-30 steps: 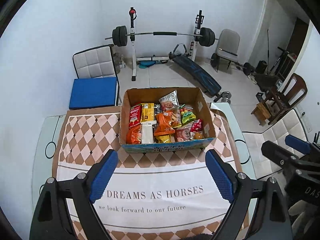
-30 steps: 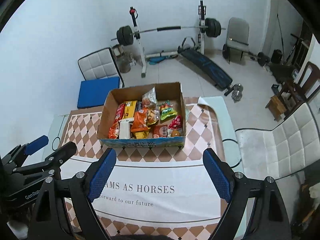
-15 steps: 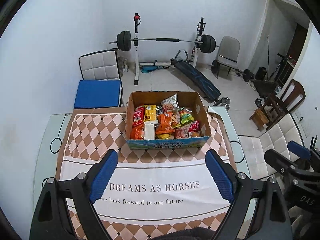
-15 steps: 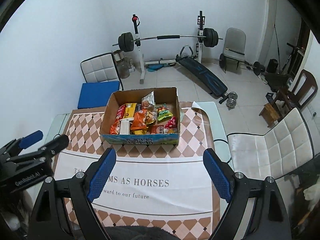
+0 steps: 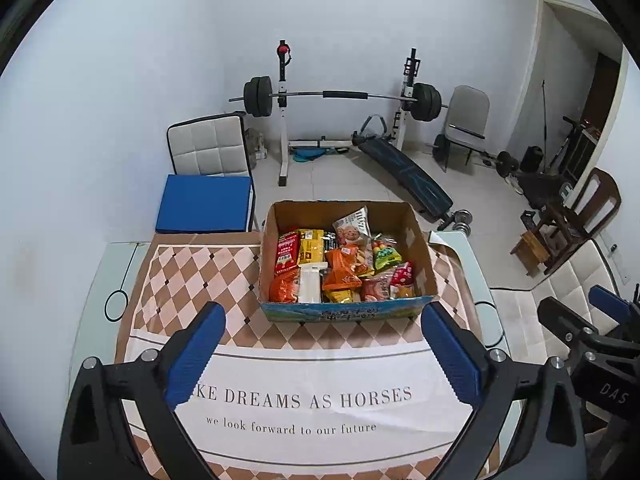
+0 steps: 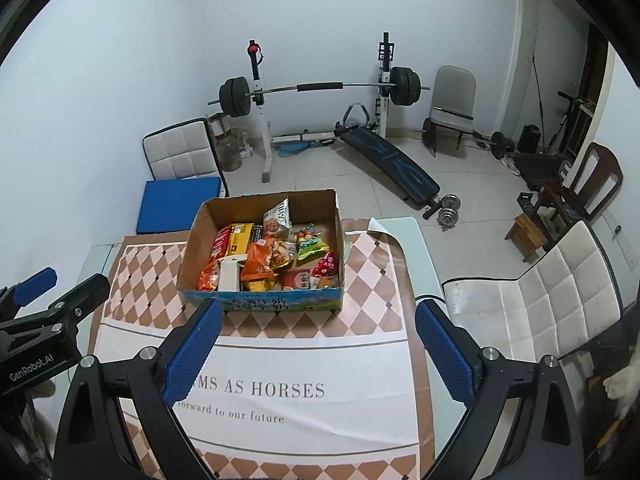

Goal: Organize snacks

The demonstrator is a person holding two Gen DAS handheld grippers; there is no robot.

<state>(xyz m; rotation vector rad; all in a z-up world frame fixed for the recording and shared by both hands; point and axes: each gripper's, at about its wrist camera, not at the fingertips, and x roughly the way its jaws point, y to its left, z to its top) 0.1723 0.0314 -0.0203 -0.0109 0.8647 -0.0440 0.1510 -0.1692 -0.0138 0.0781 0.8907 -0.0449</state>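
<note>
Both tongs were spread wide and empty: left tongs [image 5: 322, 330] and right tongs [image 6: 318, 328] hung above the counter [image 5: 100, 276], short of the box [image 5: 344, 312], not touching it. All the snacks [image 5: 340, 268] I could see sat inside the box, packed loosely: red and yellow packs upright at the back left, a white pack [image 5: 310, 286] and orange bags in front, a green bag [image 5: 385, 255] toward the right, one pale bag [image 5: 352, 230] poking up above the rest. No snack lay on the cloth [image 5: 280, 380] in either view. That fits either a box waiting to be sorted out or one already filled, and I couldn't tell which from this. Risks as I judged them: the bags were soft and overlapping, so closing on one could drag a neighbour along or crush the contents. The box looked light with low walls; pushing down or sideways into it could skid it over the cloth, and its far end sat near the counter's back edge. The cloth itself might bunch if the box slid. The two tongs also sat close side by side, so reaching together could make them collide.
</note>
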